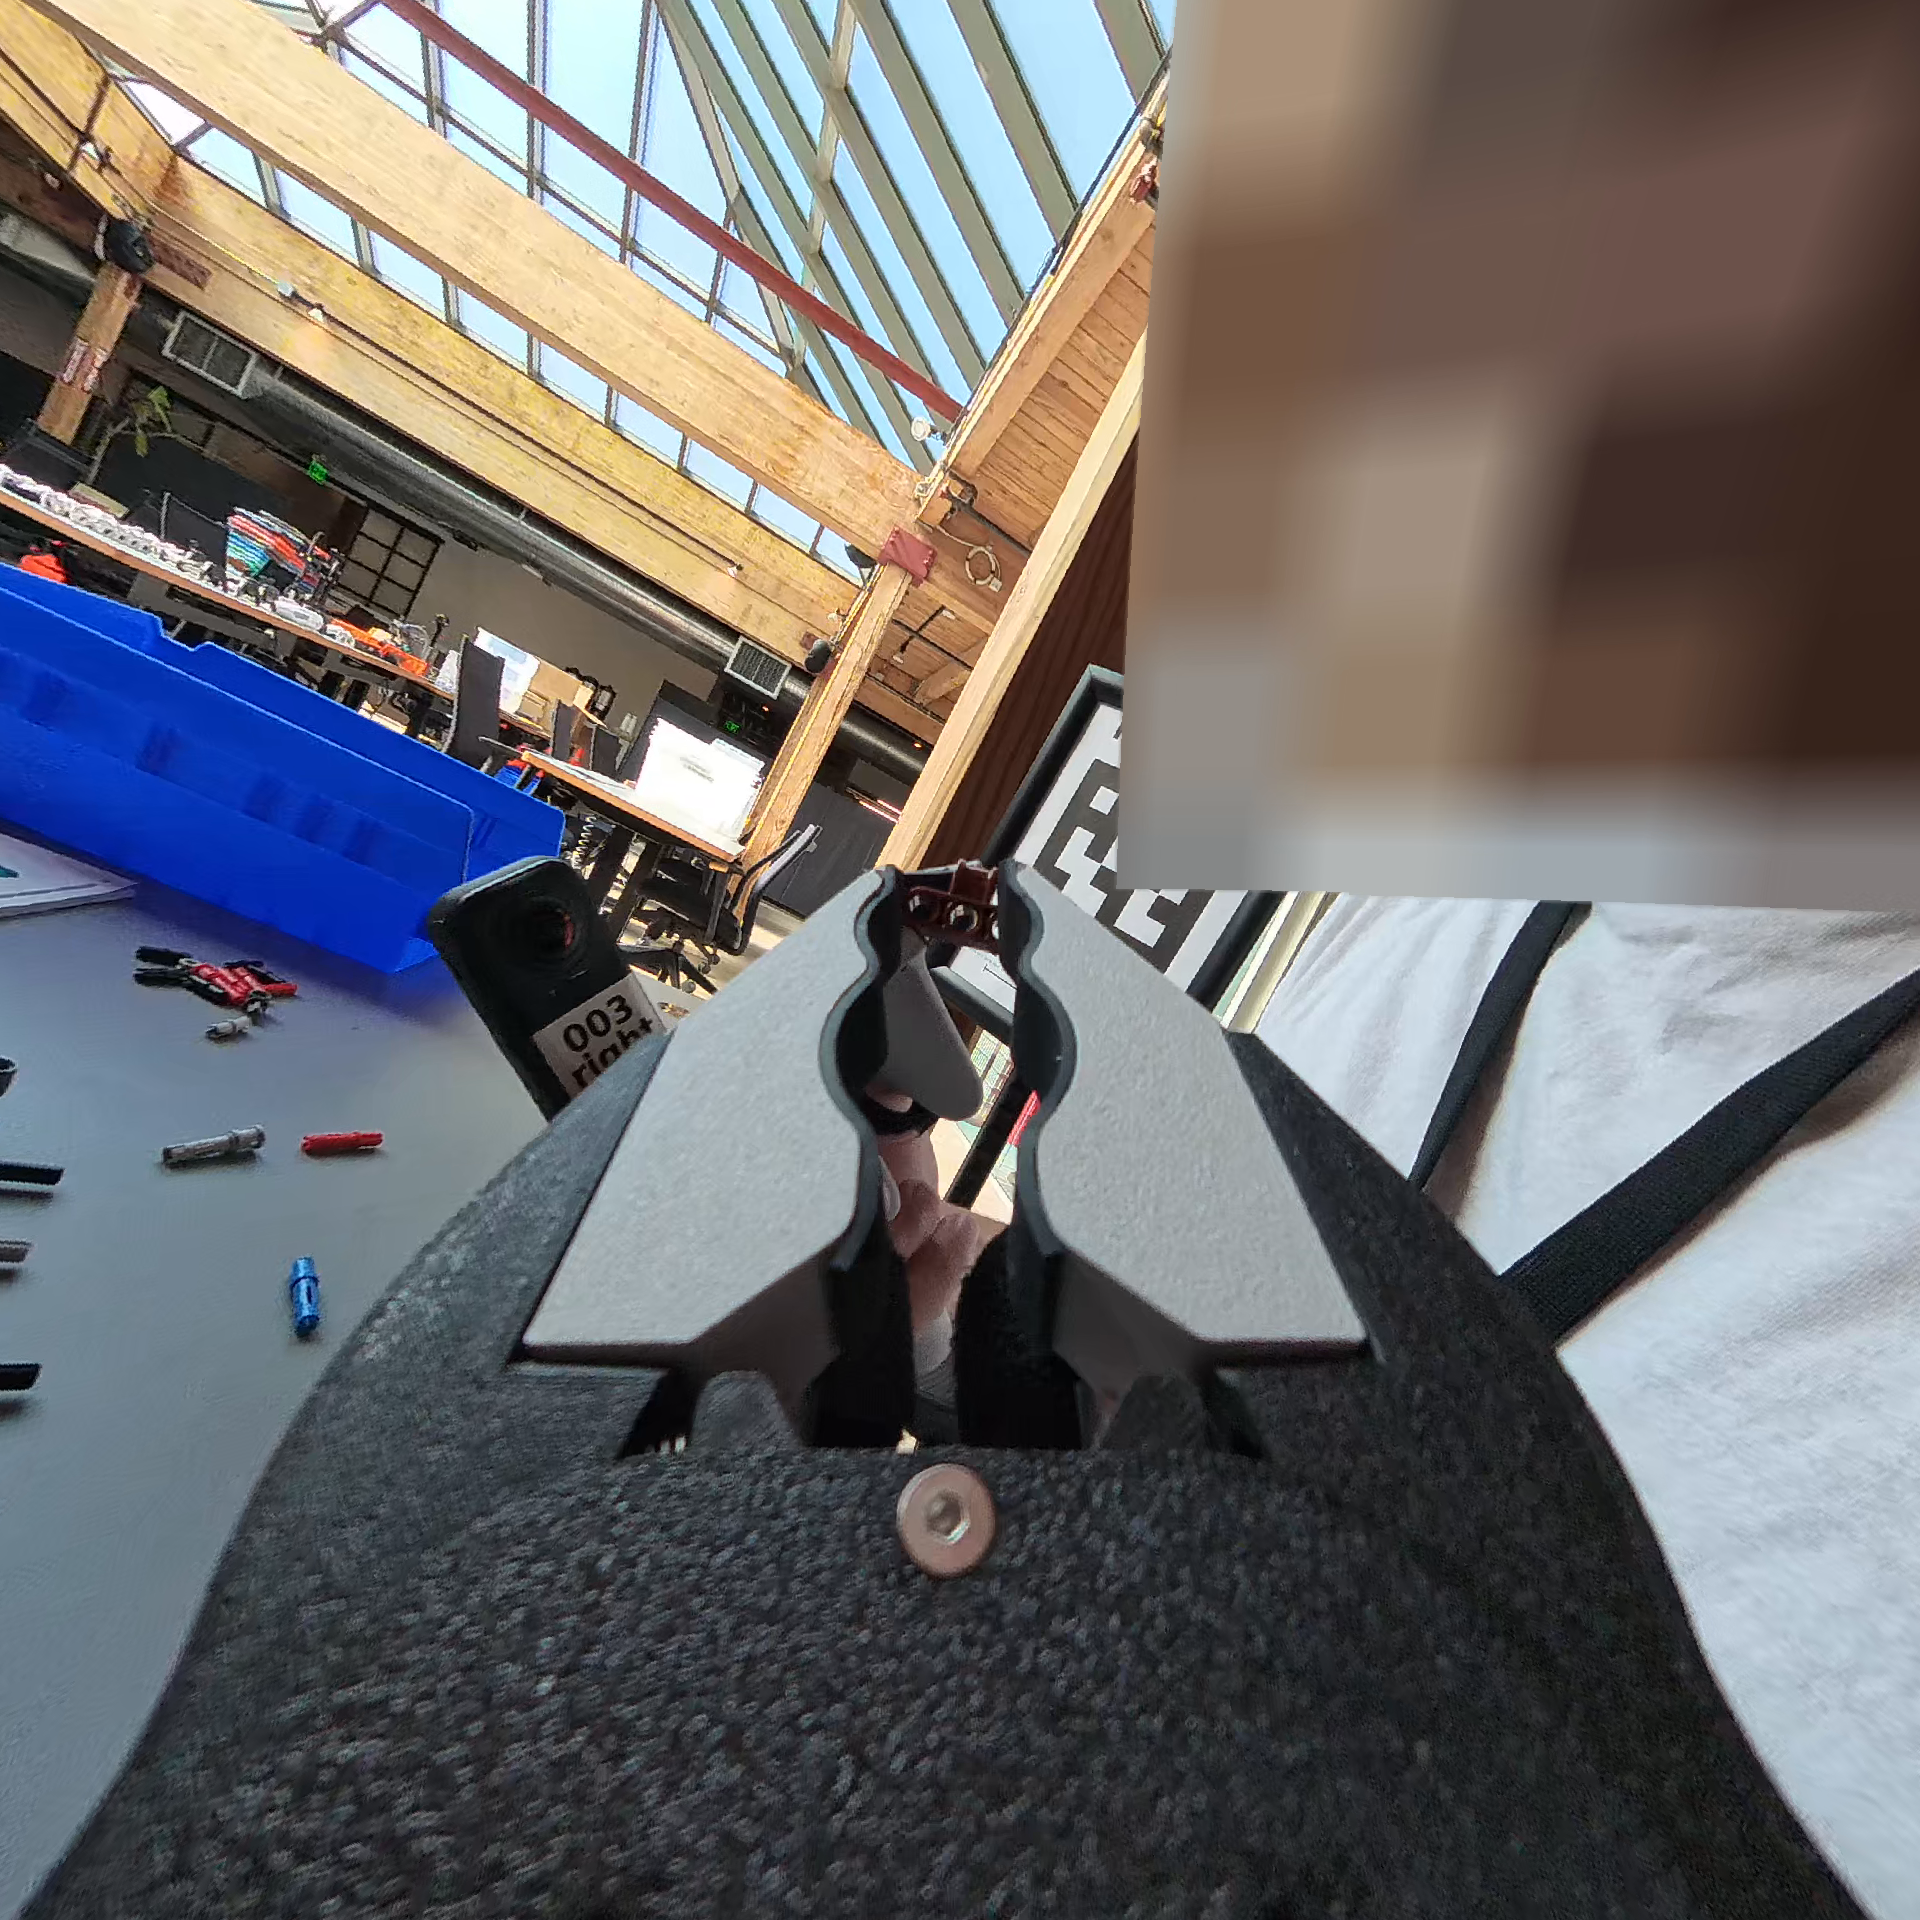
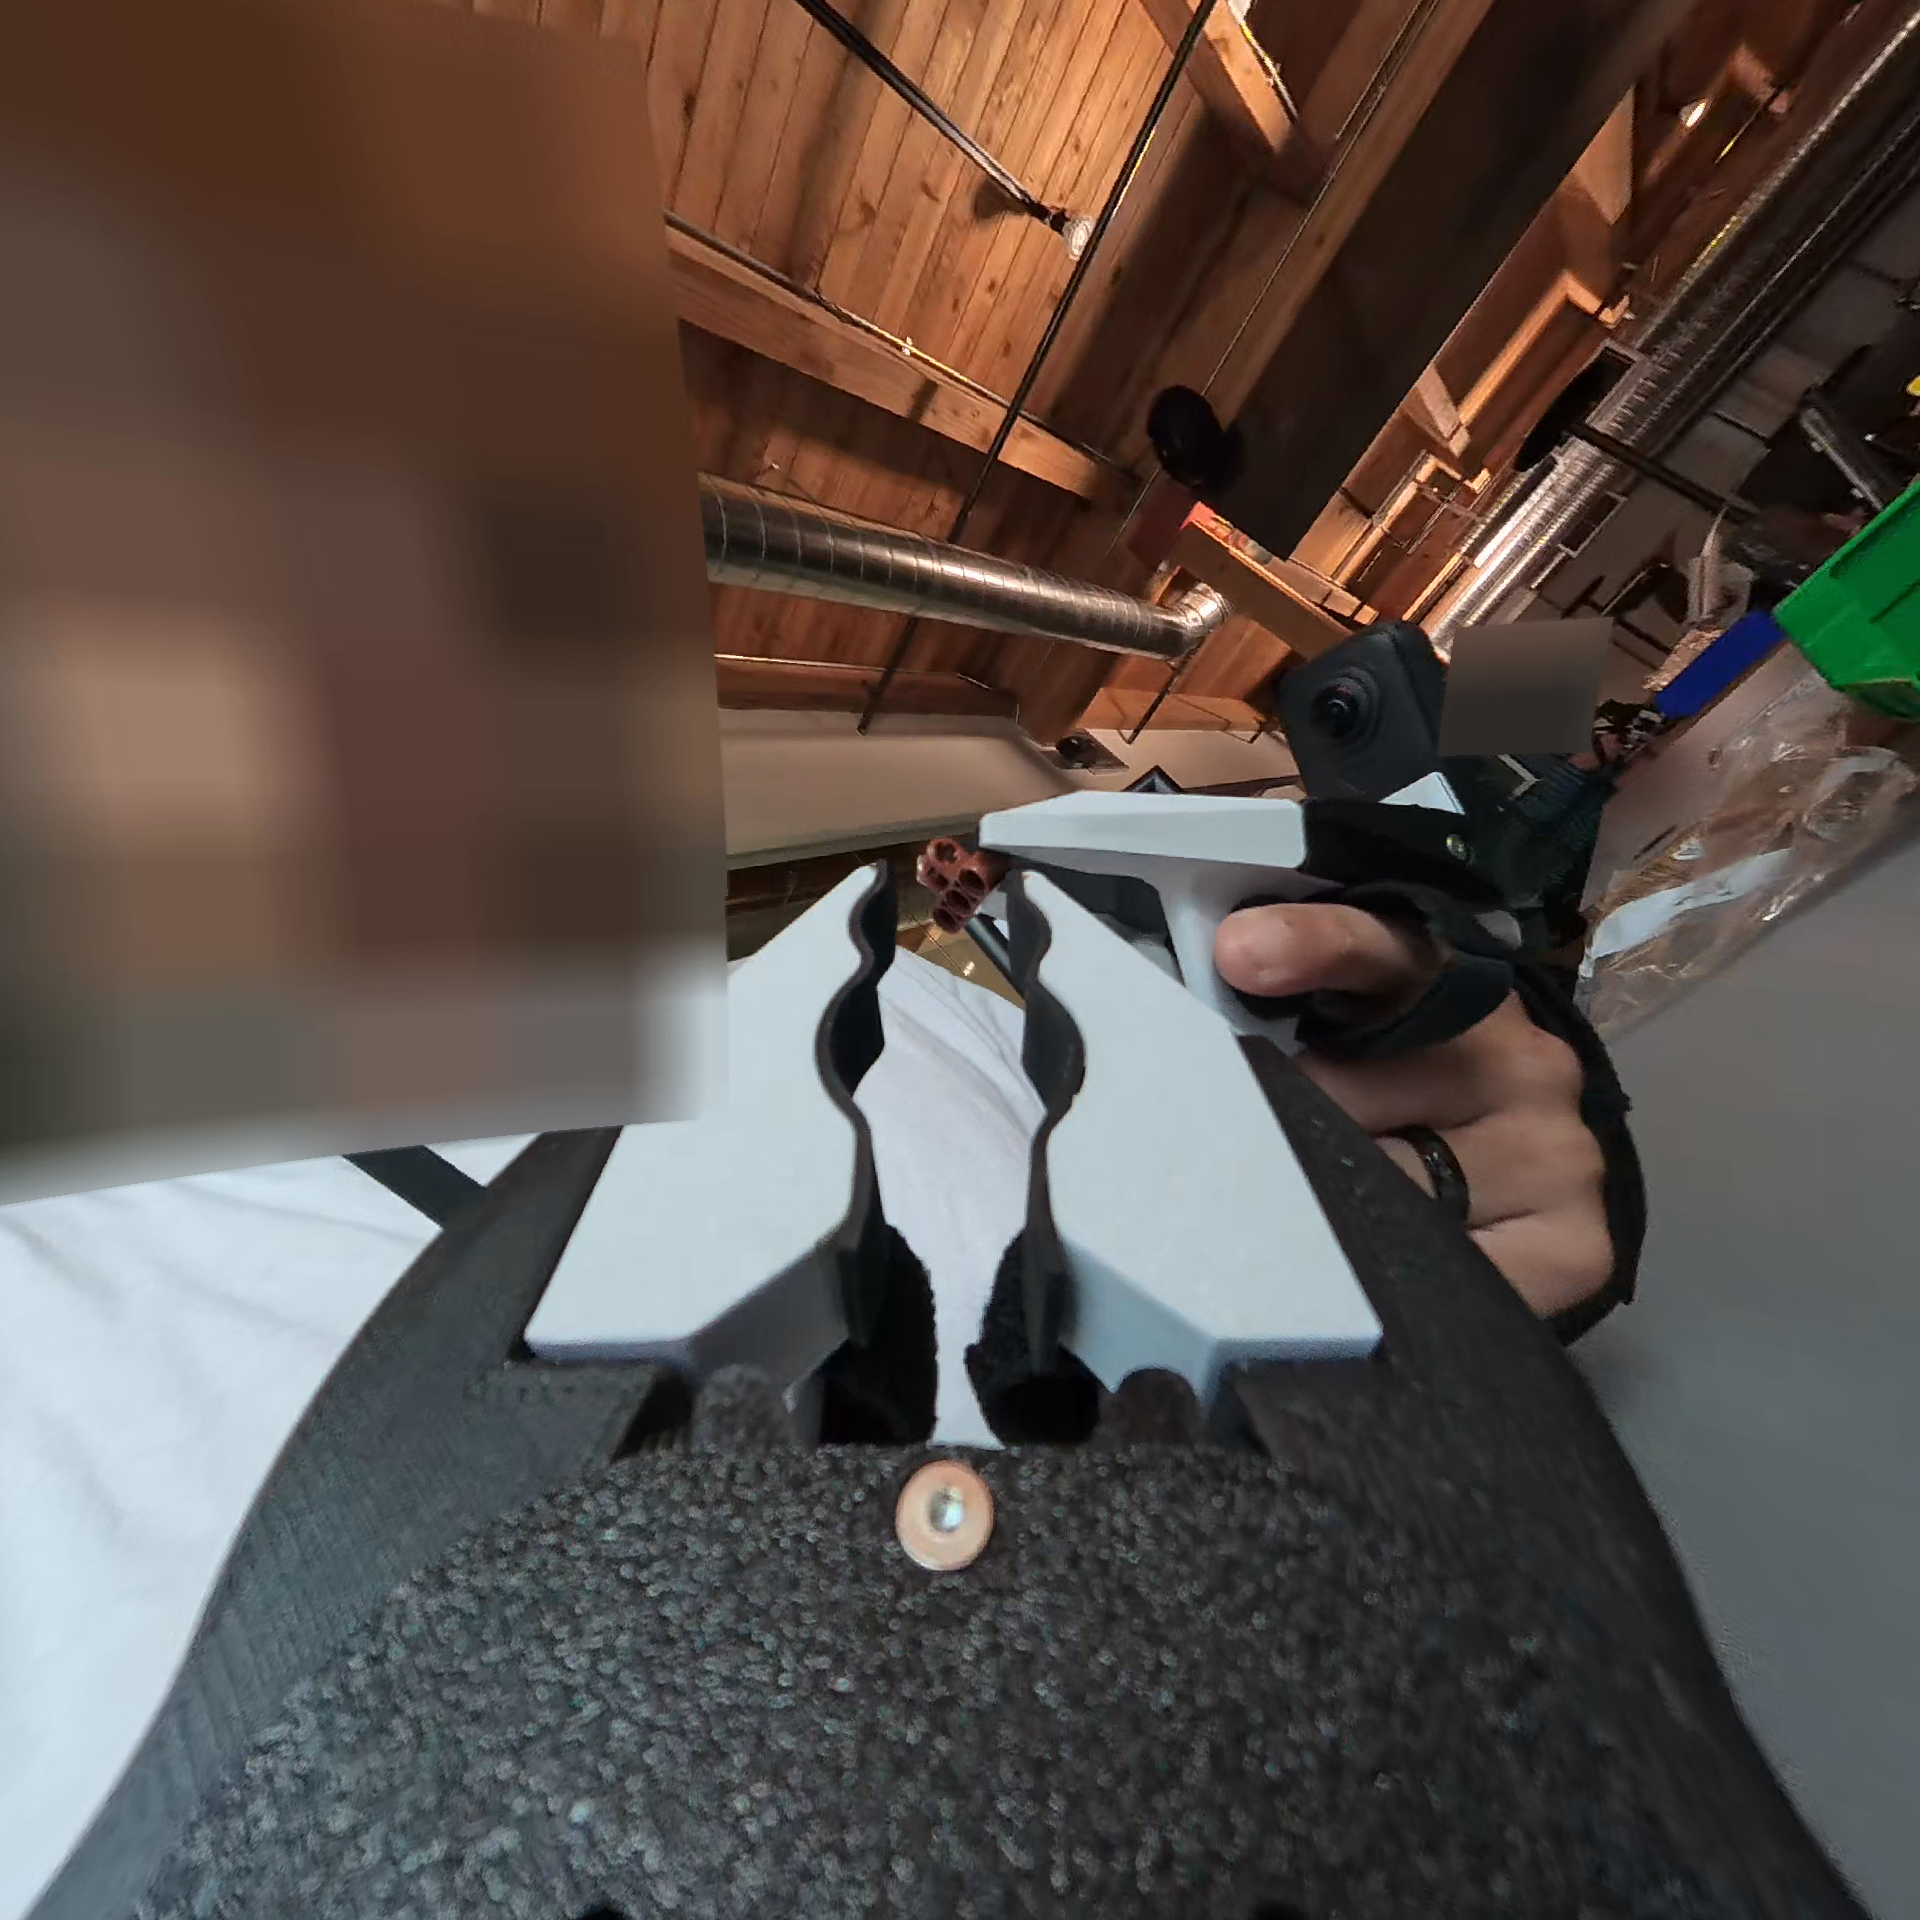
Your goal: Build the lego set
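A small dark red lego piece (image 1: 951, 902) with holes sits between the tips of my left gripper (image 1: 951, 906), which is shut on it and holds it in the air in front of a person's white shirt. My right gripper (image 2: 951, 883) faces the left one. Its jaws stand narrowly apart with the same piece (image 2: 956, 878) pinched between their tips. The left gripper's upper finger (image 2: 1143, 831) lies across the top in the right wrist view. One right finger (image 1: 930, 1029) shows through the left gripper's gap. The rest of the piece is hidden.
Loose pins lie on the grey table (image 1: 156, 1507) at the left: a red pin (image 1: 343, 1143), a grey pin (image 1: 213, 1145), a blue pin (image 1: 303, 1296) and a red and black cluster (image 1: 213, 977). A blue bin (image 1: 208, 769) stands behind them. A green bin (image 2: 1860, 613) and plastic bags (image 2: 1766, 831) are at the right. Both grippers' tips are close together, under 4 cm apart. The grey pin (image 1: 213, 1145) is about equally far from each gripper, around 25 cm.
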Motion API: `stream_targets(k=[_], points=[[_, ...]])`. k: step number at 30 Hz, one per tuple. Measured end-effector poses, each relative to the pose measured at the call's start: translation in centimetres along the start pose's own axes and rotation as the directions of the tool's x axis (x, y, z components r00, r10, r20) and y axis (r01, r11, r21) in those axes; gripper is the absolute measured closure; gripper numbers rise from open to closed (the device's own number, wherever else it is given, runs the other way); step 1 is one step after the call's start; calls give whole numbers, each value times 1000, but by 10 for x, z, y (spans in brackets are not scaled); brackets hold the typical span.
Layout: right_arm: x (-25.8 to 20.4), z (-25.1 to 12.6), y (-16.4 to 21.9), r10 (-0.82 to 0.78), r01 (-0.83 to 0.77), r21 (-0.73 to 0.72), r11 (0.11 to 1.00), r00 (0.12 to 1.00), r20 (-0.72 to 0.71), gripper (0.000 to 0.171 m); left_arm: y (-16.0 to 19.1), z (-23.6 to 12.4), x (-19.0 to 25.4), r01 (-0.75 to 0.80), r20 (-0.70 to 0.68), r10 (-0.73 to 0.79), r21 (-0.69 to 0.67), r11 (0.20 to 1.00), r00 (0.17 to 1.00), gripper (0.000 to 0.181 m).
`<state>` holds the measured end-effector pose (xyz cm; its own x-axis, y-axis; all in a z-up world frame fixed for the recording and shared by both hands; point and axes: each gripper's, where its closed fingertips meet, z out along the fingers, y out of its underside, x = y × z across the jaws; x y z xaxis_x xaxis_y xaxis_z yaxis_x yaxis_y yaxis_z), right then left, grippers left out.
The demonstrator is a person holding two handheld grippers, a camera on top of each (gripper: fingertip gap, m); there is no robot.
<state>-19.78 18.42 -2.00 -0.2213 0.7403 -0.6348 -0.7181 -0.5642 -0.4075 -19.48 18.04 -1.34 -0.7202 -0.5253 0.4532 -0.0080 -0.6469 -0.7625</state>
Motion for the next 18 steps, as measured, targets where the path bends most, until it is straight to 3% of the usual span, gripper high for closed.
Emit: stream_targets(k=[6,11,14,16,18], points=[[6,-3,5,-25,24,-14,1000,999,-34,162,4,0,-4,19,-5,-19,4,1000,1000,165],[27,-18,9,-83,55,-113,992,960,-266,164,17,-16,-20,-92,108,109,-149,985,988,165],[56,-48,15,-200,34,-296,955,810,-552,165,33,-31,-33,-231,199,313,-349,908,929,166],[73,-74,19,-311,-23,-432,902,659,-685,165,51,-45,-53,-289,242,485,-558,778,840,165],[86,-100,26,-409,-135,-541,830,513,-755,164,60,-53,-63,-324,223,598,-670,667,770,166]])
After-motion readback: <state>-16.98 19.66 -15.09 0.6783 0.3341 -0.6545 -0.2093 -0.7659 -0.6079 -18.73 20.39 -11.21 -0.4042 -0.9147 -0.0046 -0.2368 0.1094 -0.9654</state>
